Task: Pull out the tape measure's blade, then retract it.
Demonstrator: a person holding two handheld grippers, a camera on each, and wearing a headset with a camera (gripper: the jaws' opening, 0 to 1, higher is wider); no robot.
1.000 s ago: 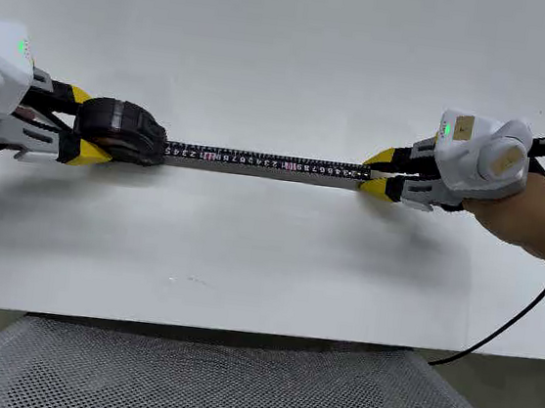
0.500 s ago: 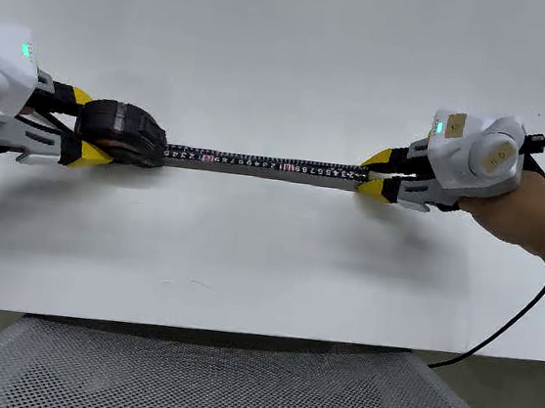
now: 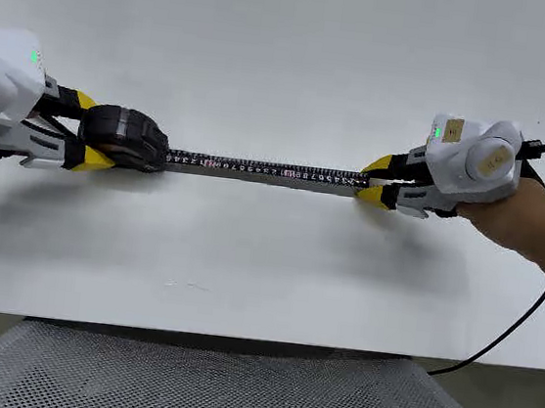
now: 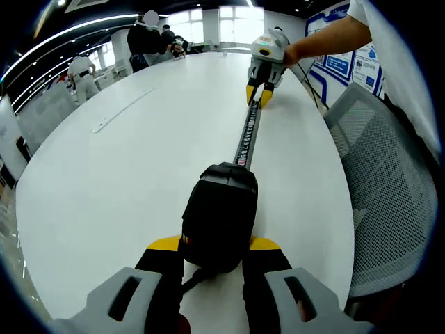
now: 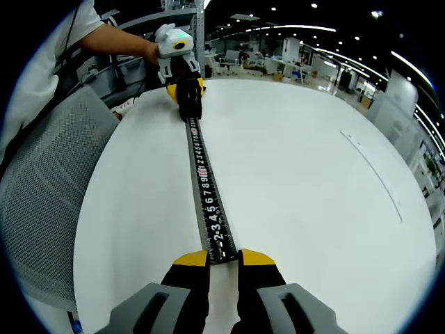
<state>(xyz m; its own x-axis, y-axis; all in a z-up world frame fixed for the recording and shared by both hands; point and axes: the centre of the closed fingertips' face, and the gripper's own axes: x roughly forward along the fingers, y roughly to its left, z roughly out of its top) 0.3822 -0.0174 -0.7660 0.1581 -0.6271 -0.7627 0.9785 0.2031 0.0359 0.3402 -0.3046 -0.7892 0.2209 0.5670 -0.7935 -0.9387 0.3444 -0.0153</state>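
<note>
Your left gripper (image 3: pixel 89 130) clamps the tape measure case (image 3: pixel 128 135) at 9 o'clock on the white table (image 3: pixel 266 262). Your right gripper (image 3: pixel 375 179) pinches the tip of the blade (image 3: pixel 267 168) at 3 o'clock. The blade runs straight between them.

Judgement: pull-out looks about complete.

Next: walk the right gripper toward 9 o'clock, pinch held, so the blade retracts without snapping.

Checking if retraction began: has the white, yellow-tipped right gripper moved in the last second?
Yes, slightly. Against the grey mesh chair back in the head view, the right gripper has edged left, toward the black tape measure case.
</note>
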